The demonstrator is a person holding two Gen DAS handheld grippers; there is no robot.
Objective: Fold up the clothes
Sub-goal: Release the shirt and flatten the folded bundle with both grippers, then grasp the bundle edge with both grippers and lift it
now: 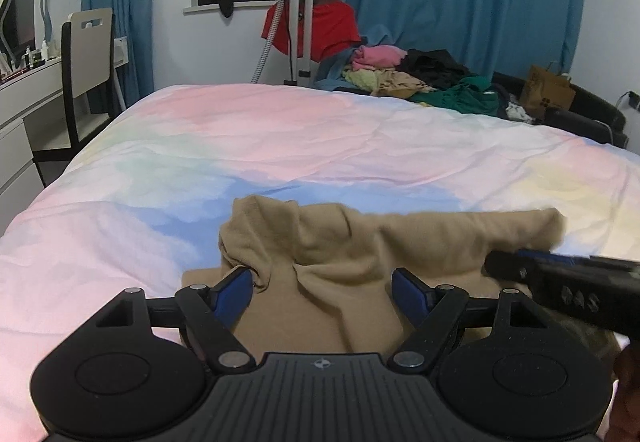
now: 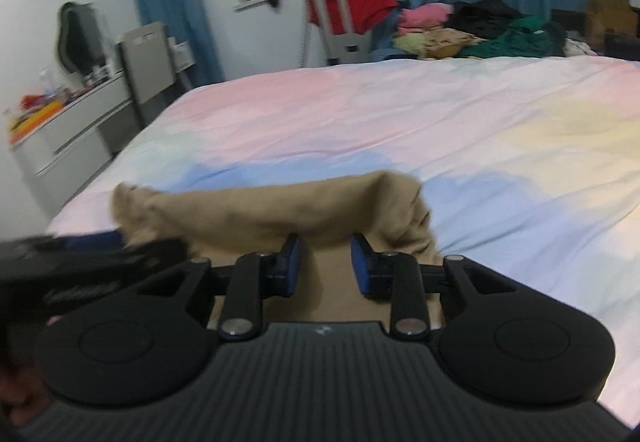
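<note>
The garment (image 1: 320,254), tan and soft, lay on the near part of the bed (image 1: 280,146), bunched into a ridge along its far edge with a flat layer beneath it.

Left gripper (image 1: 322,288): jaws stood wide apart over the garment. The left pad (image 1: 234,288) touched a puckered fold at the ridge's left end; nothing was clamped between the pads.

Right gripper (image 2: 326,268): jaws were partly open, with the ridge lying just beyond the tips. The right wrist view was blurred, so contact between pads and cloth could not be confirmed. No cloth appeared held.

Risks judged from this state:

1. Uneven pickup. The ridge was crumpled, not flat. A closing jaw would likely take several layers, or only the top one, and the fold would come out skewed.
2. Snagging. The fold against the left pad could catch on the finger edge and drag the left end out of line.
3. Collision. The grippers stood near each other over the same garment; the right one reached across the left wrist view's right edge. Converging motion could knock them together.
4. Slip. The knit looked limp and thin, so a shallow pinch near an edge could pull free when lifted.
5. Bedding grab. The duvet lay directly beneath, so a low pinch could take it too.
</note>
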